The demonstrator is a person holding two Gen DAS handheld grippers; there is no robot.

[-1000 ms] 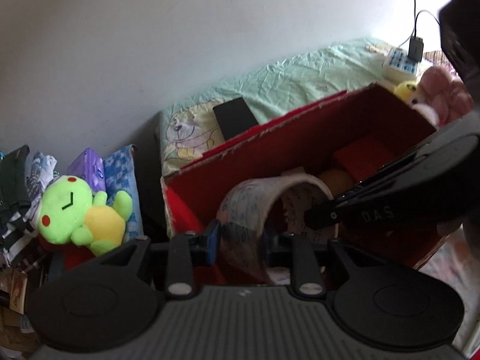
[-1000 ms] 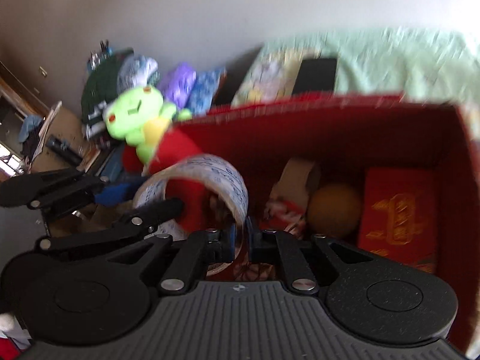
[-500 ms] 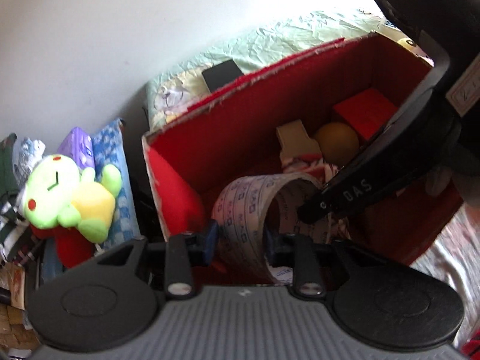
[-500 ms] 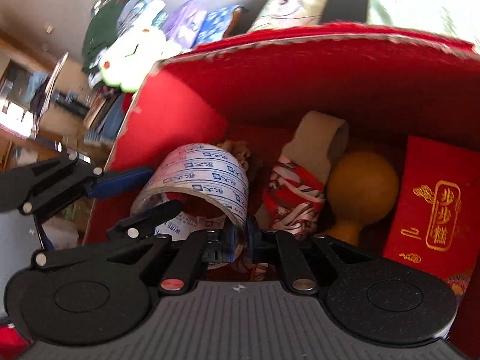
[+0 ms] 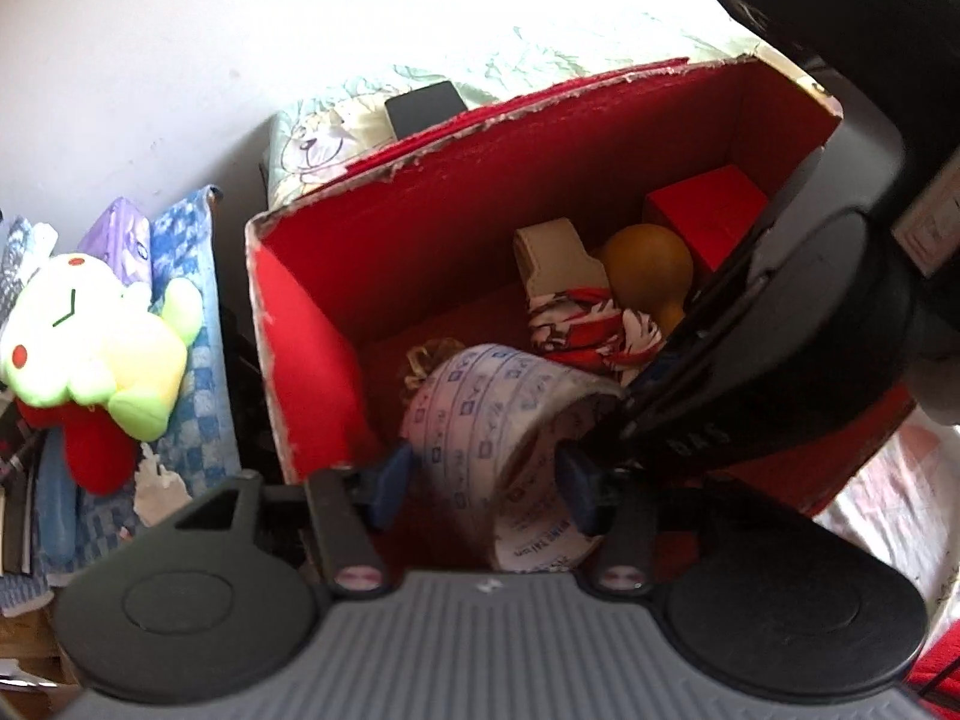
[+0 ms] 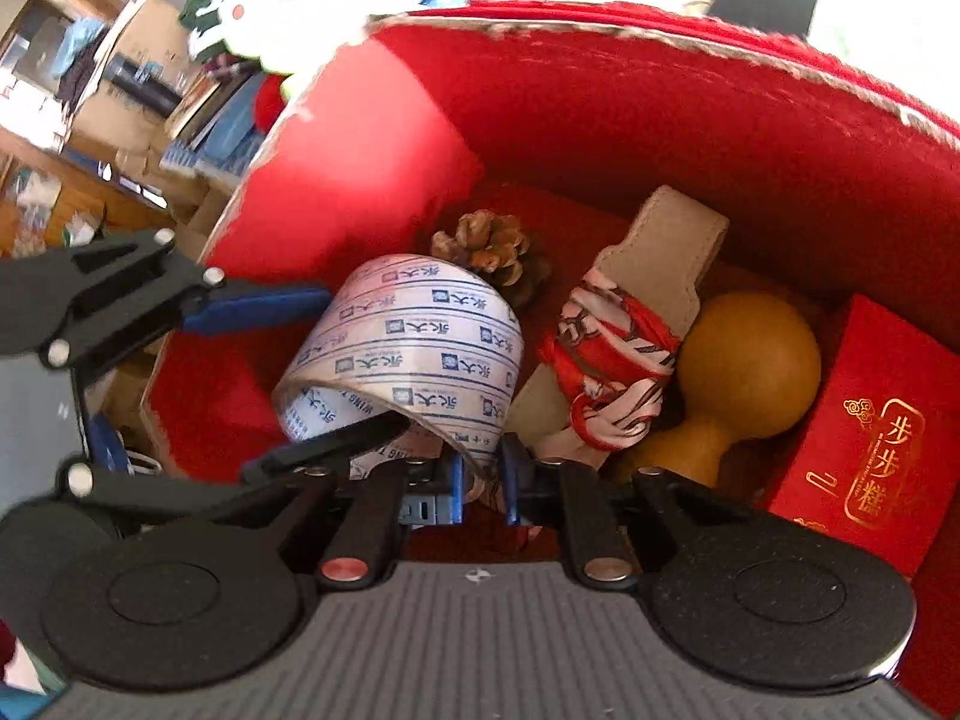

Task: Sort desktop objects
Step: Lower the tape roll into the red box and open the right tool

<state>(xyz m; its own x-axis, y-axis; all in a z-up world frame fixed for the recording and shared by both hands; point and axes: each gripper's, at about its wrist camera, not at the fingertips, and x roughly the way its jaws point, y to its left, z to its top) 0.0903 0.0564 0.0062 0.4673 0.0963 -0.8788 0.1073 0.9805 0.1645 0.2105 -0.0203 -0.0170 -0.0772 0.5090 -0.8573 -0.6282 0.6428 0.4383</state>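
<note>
We are lowering a tape roll (image 5: 510,420) into the red box (image 5: 420,222) standing on a bed with pale green sheets (image 5: 540,69). Our left gripper (image 5: 480,480) is spreading around it; our right gripper (image 6: 480,483), loosening, is still pinching its wall. A green plush (image 5: 96,348) is lying left of the box.

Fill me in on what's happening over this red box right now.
A person is lowering a roll of printed tape into the red box with two hand-held grippers. The left hand-held gripper is opening, its pads spread either side of the roll. The right hand-held gripper is also beginning to open, with the roll's wall between its pads. A pine cone, a gourd and a red packet already lie inside.
</note>
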